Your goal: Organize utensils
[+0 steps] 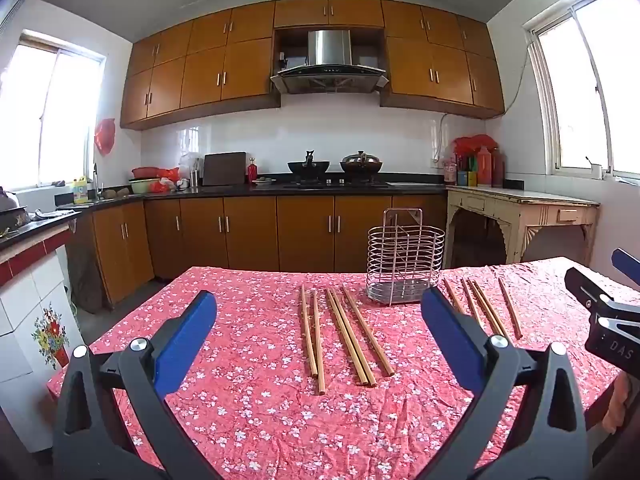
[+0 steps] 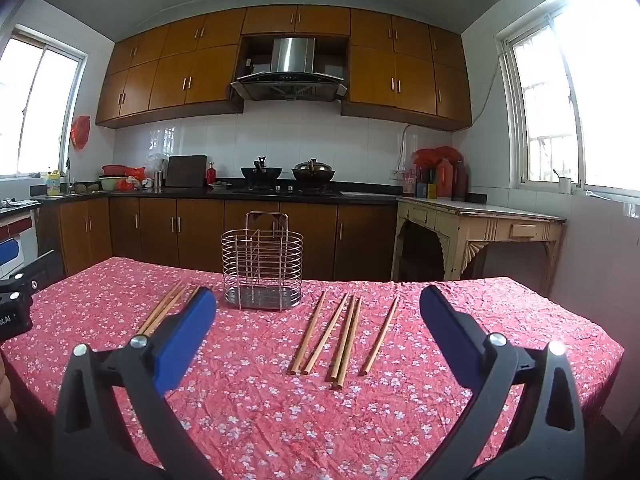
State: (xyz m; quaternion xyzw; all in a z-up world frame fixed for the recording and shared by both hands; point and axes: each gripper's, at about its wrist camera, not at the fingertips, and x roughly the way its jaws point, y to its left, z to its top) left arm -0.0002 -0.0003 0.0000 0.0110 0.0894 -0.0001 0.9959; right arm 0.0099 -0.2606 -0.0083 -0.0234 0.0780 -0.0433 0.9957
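Observation:
A wire utensil holder (image 1: 405, 258) stands empty on the red flowered table (image 1: 256, 400); it also shows in the right wrist view (image 2: 262, 262). Several wooden chopsticks (image 1: 344, 336) lie left of it, in front of my left gripper (image 1: 320, 320), which is open and empty above the table. More chopsticks (image 1: 480, 306) lie right of the holder. In the right wrist view that group of chopsticks (image 2: 344, 334) lies in front of my right gripper (image 2: 318, 318), which is open and empty. The left group of chopsticks (image 2: 166, 308) shows partly behind its left finger.
The right gripper's body (image 1: 608, 316) shows at the right edge of the left wrist view. Kitchen cabinets (image 1: 256, 232) and a stove with pots (image 1: 336, 168) stand beyond the table. A cream side table (image 2: 480, 228) stands at the right wall.

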